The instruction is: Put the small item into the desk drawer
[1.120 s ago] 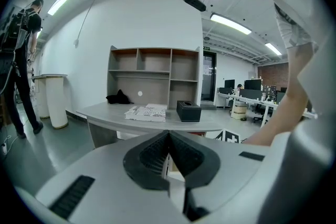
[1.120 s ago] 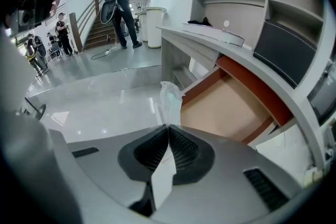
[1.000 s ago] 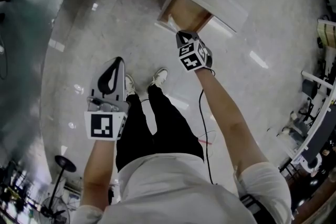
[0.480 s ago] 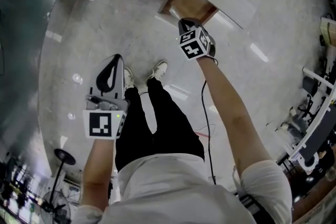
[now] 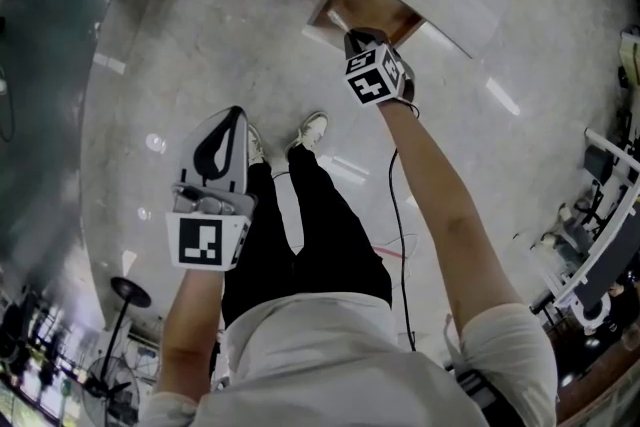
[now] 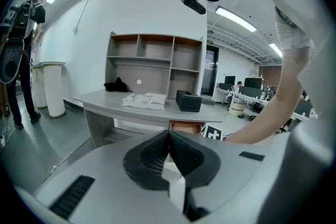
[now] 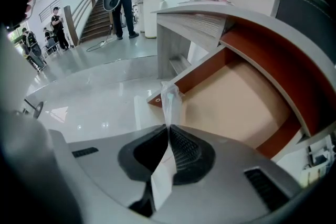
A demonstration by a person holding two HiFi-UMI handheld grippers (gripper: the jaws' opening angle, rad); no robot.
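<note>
**Clear plastic packet (image 7: 170, 98) over the open drawer (image 7: 236, 107)**

The right gripper (image 7: 169, 131) has its fingers (image 7: 184, 147) closed on the packet, holding it at the drawer's near left corner. The left gripper (image 6: 169, 136) is at the near left, fingers pressed together with nothing between.

A black box (image 6: 188, 100) sits near papers (image 6: 144, 100), before open shelves (image 6: 155, 55).

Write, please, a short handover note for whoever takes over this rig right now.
Left hand-held gripper: shut, empty, held away from the desk.
Right hand-held gripper: shut on the small clear packet, at the open drawer's front edge.
Done: drawer open, packet gripped and brought over.
To do: move it in over the drawer's floor, open the jaws, withdraw.
</note>
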